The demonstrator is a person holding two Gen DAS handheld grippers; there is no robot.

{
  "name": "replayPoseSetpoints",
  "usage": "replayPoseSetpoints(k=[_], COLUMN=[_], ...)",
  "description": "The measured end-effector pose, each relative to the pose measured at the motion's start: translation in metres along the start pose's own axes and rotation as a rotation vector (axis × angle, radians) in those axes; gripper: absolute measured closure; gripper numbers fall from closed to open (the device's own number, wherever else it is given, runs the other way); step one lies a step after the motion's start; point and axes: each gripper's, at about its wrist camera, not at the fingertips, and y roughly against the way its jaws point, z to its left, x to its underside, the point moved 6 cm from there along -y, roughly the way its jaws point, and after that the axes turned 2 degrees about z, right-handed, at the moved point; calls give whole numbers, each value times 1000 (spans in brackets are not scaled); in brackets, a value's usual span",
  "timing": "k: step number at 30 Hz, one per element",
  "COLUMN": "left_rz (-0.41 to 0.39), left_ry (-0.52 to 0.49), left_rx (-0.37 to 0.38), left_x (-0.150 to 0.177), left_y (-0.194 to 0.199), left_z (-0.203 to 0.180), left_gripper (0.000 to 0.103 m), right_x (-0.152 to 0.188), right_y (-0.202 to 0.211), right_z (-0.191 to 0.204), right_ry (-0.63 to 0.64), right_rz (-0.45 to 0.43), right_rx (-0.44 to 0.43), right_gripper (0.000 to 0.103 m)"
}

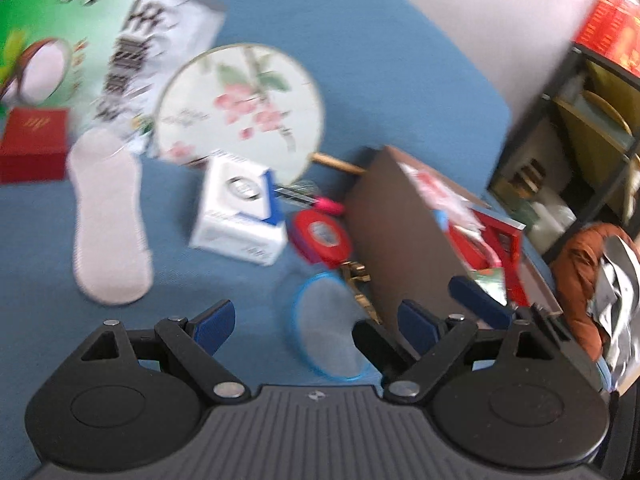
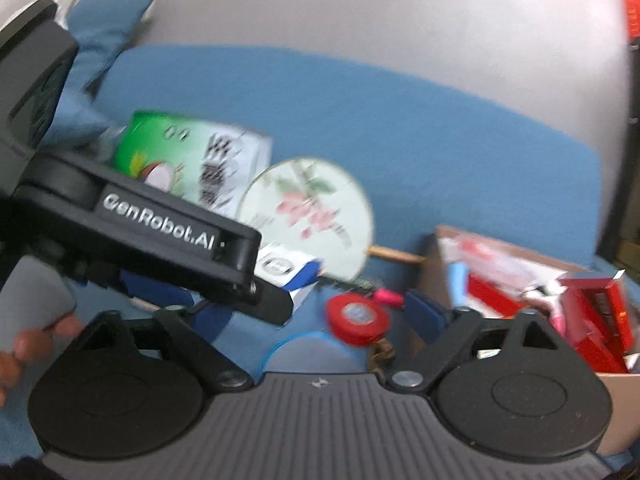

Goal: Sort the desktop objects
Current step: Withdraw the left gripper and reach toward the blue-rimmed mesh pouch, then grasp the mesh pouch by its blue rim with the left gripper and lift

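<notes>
Your left gripper is open and empty above the blue-rimmed disc. Your right gripper is open too. I think the box collects sorted things.

We saw a round flower fan lying flat in the upper middle, a white box just below it, red tape beside that, and a white insole at left.

Blue cloth table cover fills the frame. Centre: round pale fan, pink blossoms, green leaves. Upper left: green-and-white printed bag. Left edge: dark red box. Centre right: red tape roll. Lower centre: blue-rimmed grey disc.
</notes>
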Motion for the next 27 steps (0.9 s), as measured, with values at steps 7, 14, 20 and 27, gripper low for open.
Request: replayPoseSetpoints(k=[7,14,20,27], left_rz=[54,103,144,177], left_ry=[-12,-83,-93,-132], left_rx=[-7,25,37,25], left_x=[4,0,-4,2], left_y=[-18,-55,-84,-86], left_z=[17,3,-1,8], left_gripper=[17,23,44,99], right_x=[27,47,57,54], right_y=[-31,-48,-64,-58], right_z=[10,4,-5,9], right_ry=[-19,-78,-174,-220], right_rz=[212,301,371,369], right_rx=[-50,-42,-57,-203], right_gripper=[28,32,35,42])
